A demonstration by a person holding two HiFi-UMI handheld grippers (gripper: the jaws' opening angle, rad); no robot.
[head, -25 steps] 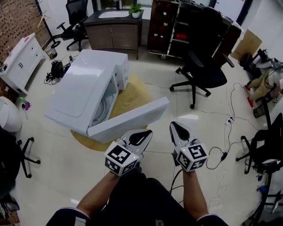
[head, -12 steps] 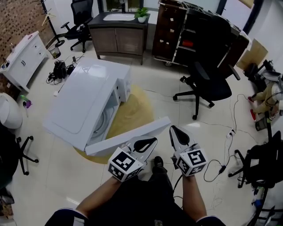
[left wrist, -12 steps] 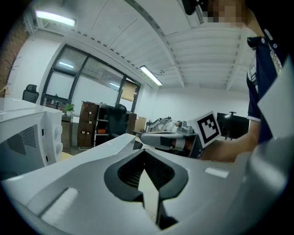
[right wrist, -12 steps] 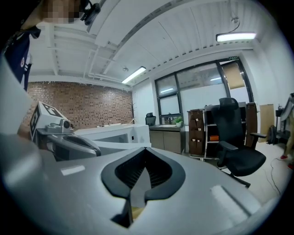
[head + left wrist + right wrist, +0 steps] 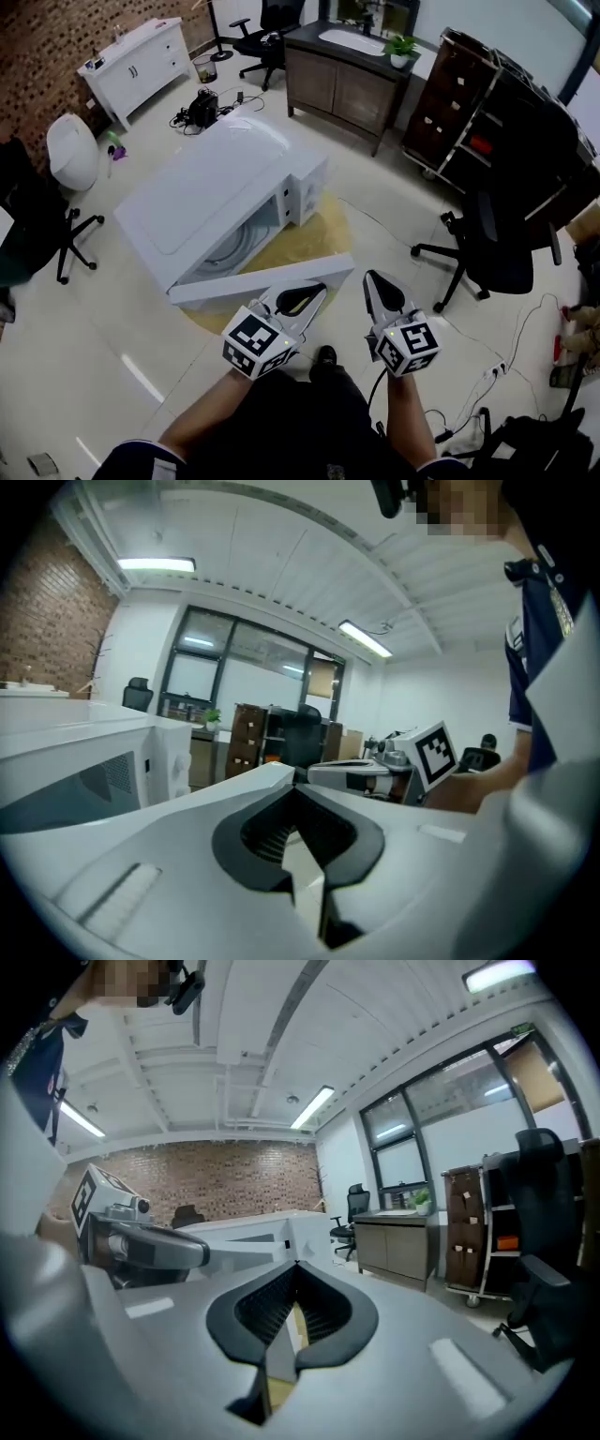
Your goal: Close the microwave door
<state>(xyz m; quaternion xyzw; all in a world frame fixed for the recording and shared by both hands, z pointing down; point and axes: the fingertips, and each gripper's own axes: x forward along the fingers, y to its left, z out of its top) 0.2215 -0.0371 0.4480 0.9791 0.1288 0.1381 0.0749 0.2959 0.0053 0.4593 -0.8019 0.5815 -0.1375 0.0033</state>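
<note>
A white microwave (image 5: 211, 192) stands on a round wooden table (image 5: 305, 234). Its door (image 5: 267, 279) is swung open towards me, and the cavity with the round turntable (image 5: 230, 248) shows behind it. My left gripper (image 5: 314, 289) is shut and holds nothing; its tips lie at the door's near edge, and I cannot tell whether they touch it. To its right, beyond the door's free end, is my right gripper (image 5: 373, 277), shut and holding nothing. The left gripper view has the microwave (image 5: 84, 757) at its left and the right gripper (image 5: 361, 772) ahead.
A black office chair (image 5: 497, 248) stands to the right on the tiled floor. A dark cabinet with a sink (image 5: 342, 75) and a dark shelf unit (image 5: 478, 103) are behind the microwave. At the left are a white cabinet (image 5: 131, 61) and another black chair (image 5: 28, 225).
The head view has swung, so the microwave now sits nearer the middle and the door looks flatter across the view. Both grippers stay shut, low in front of the door.
</note>
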